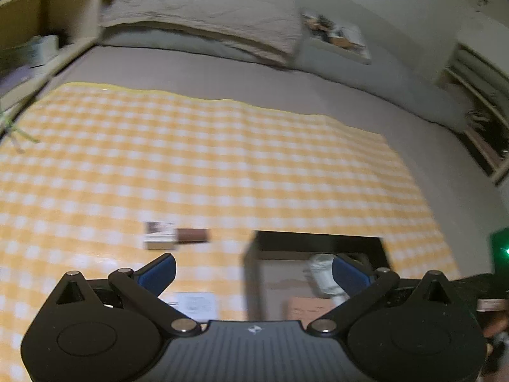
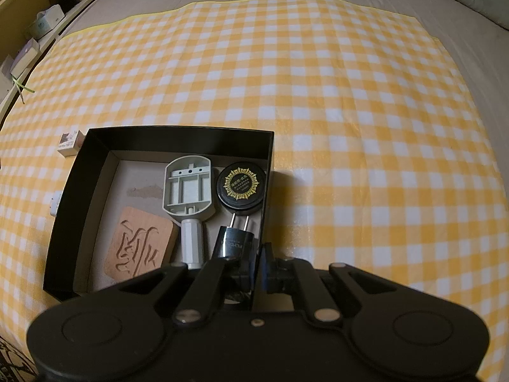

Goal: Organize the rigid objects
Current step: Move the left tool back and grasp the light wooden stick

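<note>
Risk: right gripper (image 2: 259,254), clenched on the black box (image 2: 178,137) wall, could drag it while the released left gripper (image 1: 254,273) fetches the small white box (image 1: 159,235).

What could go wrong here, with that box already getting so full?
The right tongs look pinched on the black box's right wall, beside the plug; tugging could tip the box. The plug, round tin and grey plastic tool sit tightly packed, so new items may jam. The small box and brown piece left on the checked cloth lie close together, awkward for the open left tongs.
</note>
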Demonstrator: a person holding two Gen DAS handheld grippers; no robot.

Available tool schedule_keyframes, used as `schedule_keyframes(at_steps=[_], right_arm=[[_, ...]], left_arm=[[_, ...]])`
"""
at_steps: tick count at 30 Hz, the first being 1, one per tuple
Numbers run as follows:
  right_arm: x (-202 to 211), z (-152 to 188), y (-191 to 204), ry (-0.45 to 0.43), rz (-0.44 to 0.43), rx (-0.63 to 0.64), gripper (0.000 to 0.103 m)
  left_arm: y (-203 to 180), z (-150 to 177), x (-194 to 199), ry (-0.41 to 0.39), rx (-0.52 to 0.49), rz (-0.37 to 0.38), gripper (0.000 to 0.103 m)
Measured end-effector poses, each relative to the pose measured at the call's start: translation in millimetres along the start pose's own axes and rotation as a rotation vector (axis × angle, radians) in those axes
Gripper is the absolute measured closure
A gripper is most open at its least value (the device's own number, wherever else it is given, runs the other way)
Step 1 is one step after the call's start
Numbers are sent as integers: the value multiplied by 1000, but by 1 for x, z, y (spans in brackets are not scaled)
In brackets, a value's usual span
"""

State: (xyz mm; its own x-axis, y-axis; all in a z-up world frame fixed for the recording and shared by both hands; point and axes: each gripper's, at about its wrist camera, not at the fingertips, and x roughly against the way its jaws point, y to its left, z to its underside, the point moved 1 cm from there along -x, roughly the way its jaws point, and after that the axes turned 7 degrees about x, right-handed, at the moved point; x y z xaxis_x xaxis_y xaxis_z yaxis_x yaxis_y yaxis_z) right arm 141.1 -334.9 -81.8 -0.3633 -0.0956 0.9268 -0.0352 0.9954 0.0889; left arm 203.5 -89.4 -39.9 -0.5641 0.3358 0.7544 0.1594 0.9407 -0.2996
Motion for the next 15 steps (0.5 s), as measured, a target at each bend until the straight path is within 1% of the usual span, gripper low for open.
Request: schedule_keyframes(at_steps=[3, 10, 13, 15], right_arm=[[-1, 0, -2, 1, 1, -1, 98], [-2, 0, 0, 0, 2, 1, 98], [-2, -1, 0, 0, 3, 3, 98], [-2, -1, 1, 0, 2, 1, 98]], left_arm=[[15, 0, -4, 13, 8, -53, 0], [53, 18, -20, 109, 27, -154, 0], [64, 31, -23, 150, 25, -173, 0], [68, 42, -26, 187, 22, -171, 0]])
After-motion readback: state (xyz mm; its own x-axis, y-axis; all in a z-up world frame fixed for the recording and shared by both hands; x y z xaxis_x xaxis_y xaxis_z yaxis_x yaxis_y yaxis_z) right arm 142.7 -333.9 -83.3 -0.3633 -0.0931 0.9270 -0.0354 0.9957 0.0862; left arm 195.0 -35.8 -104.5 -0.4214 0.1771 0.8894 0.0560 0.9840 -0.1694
